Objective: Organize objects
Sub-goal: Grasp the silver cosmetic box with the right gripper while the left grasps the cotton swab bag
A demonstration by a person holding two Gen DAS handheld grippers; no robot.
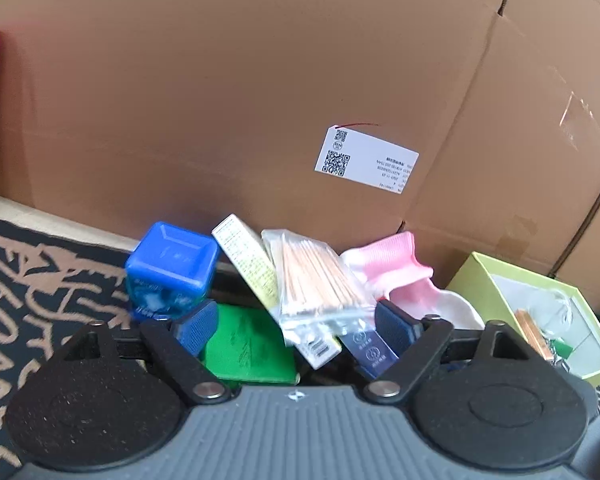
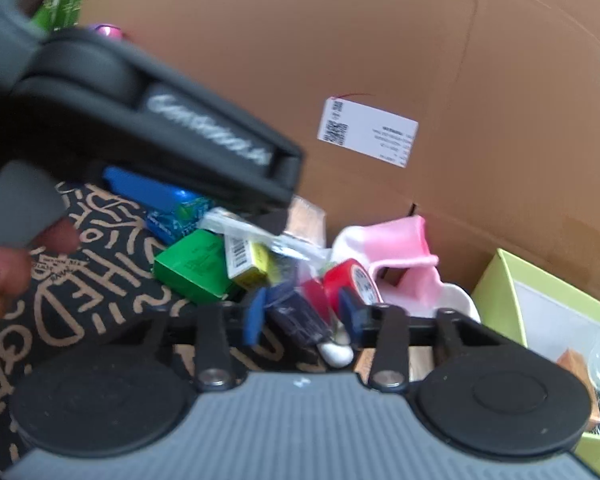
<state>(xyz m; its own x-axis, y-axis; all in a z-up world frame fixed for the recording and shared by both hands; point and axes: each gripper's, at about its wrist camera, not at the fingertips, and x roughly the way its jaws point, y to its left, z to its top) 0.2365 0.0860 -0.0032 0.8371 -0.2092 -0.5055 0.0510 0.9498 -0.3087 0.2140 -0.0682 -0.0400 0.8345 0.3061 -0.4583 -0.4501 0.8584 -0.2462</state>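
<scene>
While your right gripper (image 2: 300, 316) has its jaws close around the dark blue pack (image 2: 300, 314) in the pile by the cardboard box (image 2: 260, 60), your left gripper (image 1: 296, 330) hangs wide, holding nothing. You are picking up. Next, squeeze, lift, and carry it to the green box (image 2: 500, 284).

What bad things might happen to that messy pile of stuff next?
The clear bag of sticks leans loosely on the pile, so a nudge from the left gripper might tip it. The right gripper sits around a dark blue box beside the red tape roll; lifting could drag the roll.
</scene>
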